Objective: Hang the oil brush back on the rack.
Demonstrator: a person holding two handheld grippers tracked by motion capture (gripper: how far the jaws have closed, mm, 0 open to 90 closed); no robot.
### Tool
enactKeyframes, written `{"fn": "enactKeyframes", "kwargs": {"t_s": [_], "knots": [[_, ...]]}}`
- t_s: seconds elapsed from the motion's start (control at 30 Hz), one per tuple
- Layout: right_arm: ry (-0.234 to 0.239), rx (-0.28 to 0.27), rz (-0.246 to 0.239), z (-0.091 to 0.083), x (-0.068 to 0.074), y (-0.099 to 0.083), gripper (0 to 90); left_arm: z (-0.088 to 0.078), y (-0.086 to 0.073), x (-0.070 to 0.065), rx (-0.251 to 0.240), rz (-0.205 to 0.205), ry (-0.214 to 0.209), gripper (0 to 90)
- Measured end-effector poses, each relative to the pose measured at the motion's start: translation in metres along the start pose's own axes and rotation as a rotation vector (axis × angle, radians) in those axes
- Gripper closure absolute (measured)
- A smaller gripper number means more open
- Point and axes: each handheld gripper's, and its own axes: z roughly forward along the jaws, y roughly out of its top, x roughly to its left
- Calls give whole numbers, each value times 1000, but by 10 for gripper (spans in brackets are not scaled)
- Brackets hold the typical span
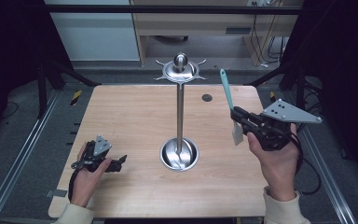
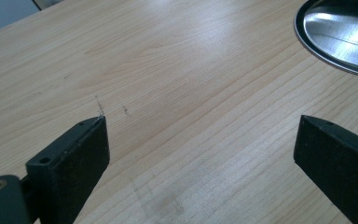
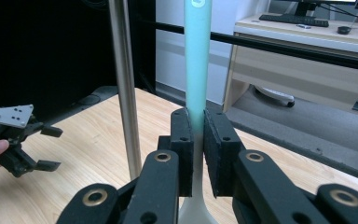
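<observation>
Left gripper is being rested on the table at near left, jaws wide apart, nothing between them.

Centre: the rack, pole rising from a steel base, hooks ringing its top.

Right gripper is being held up at right, jaws clamped on the spatula, teal handle pointing up and far, pale blade hanging below.

Step, as judged: the spatula is being carried toward the rack. Next move calls for the handle end being lined up with a hook.

Handle's hanging hole cannot be made out; its tip is being cropped in the right gripper view.
</observation>
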Motion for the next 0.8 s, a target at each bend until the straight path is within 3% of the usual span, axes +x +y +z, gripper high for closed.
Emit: {"fn": "enactKeyframes", "kwargs": {"t_s": [0.8], "knots": [[80, -24, -7, 0, 7, 0, 827, 0, 0, 0, 1, 1, -4, 31]]}}
